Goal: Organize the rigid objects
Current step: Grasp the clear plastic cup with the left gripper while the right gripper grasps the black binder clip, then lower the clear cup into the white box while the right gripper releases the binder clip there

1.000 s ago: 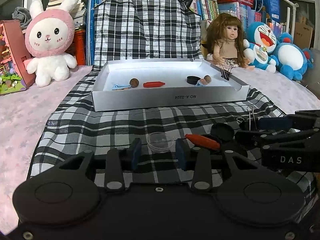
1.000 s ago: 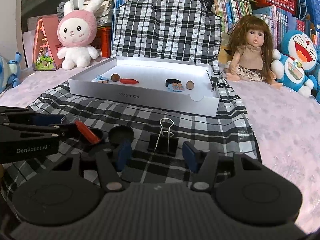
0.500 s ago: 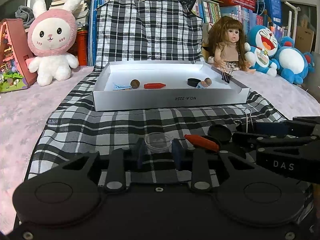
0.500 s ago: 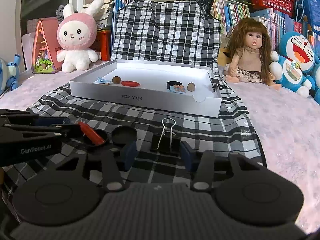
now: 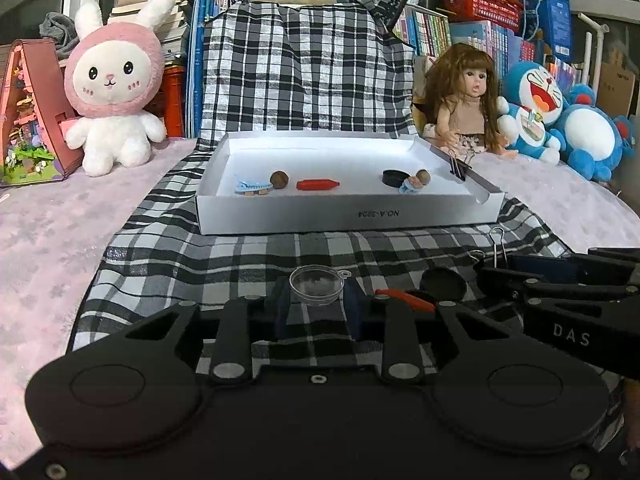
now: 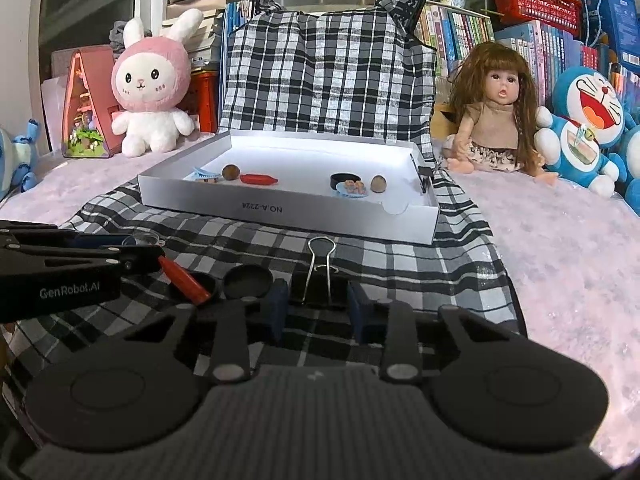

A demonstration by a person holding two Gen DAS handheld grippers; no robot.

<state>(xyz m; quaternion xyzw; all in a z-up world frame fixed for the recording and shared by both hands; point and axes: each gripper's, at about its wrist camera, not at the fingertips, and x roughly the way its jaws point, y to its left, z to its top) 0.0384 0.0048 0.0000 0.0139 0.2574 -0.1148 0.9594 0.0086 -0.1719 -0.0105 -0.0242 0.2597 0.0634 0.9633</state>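
A clear round plastic cap point(image 5: 317, 285) sits between the blue pads of my left gripper point(image 5: 318, 307), which is shut on it just above the checked cloth. My right gripper point(image 6: 318, 307) is shut on a black binder clip point(image 6: 318, 280), its wire handles pointing away from me. A red chili-shaped piece point(image 6: 184, 280) and a black round lid point(image 6: 248, 282) lie on the cloth between the two grippers; both also show in the left wrist view, the red piece point(image 5: 406, 300) and the lid point(image 5: 442, 283). A white tray point(image 5: 344, 216) stands ahead.
The tray point(image 6: 288, 212) holds a red chili, two nuts, a black lid, small blue pieces, and a clip on its right rim. A pink bunny plush point(image 5: 114, 88), a doll point(image 5: 466, 104) and blue plush toys point(image 5: 560, 120) stand behind it. Pink fabric flanks the cloth.
Both grippers have closed: the left onto the clear cap, the right onto the binder clip. Both views have risen a little and the cap has left the cloth.
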